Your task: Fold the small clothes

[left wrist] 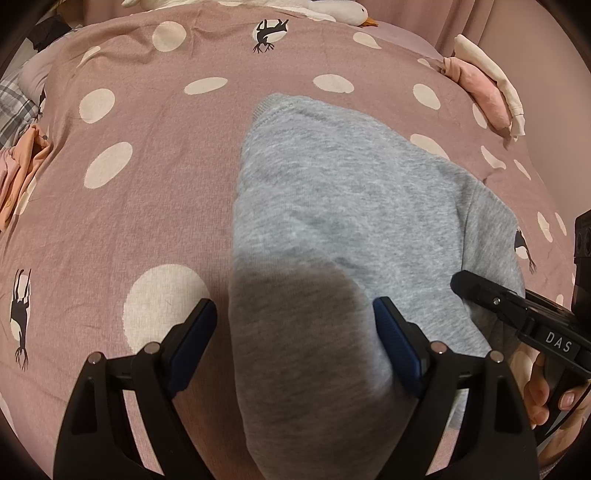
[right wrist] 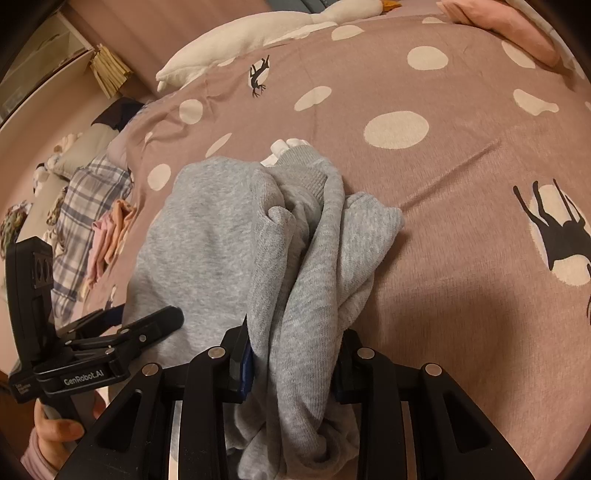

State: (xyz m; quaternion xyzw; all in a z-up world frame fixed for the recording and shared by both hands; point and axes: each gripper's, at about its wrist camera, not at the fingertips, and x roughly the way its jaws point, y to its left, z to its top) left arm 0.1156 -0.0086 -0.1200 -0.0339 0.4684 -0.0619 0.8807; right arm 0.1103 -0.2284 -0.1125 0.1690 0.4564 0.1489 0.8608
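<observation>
A small grey sweatshirt-knit garment lies on the pink spotted bedcover. My left gripper is open, its blue-padded fingers standing either side of the garment's near fold, above it. My right gripper is shut on a bunched part of the grey garment, with its ribbed cuff lying further away. The right gripper also shows in the left wrist view at the garment's right edge. The left gripper shows in the right wrist view at lower left.
Folded pink and cream clothes sit at the bed's far right. Peach and pink clothes and a plaid cloth lie at the left. A white goose plush lies at the far edge.
</observation>
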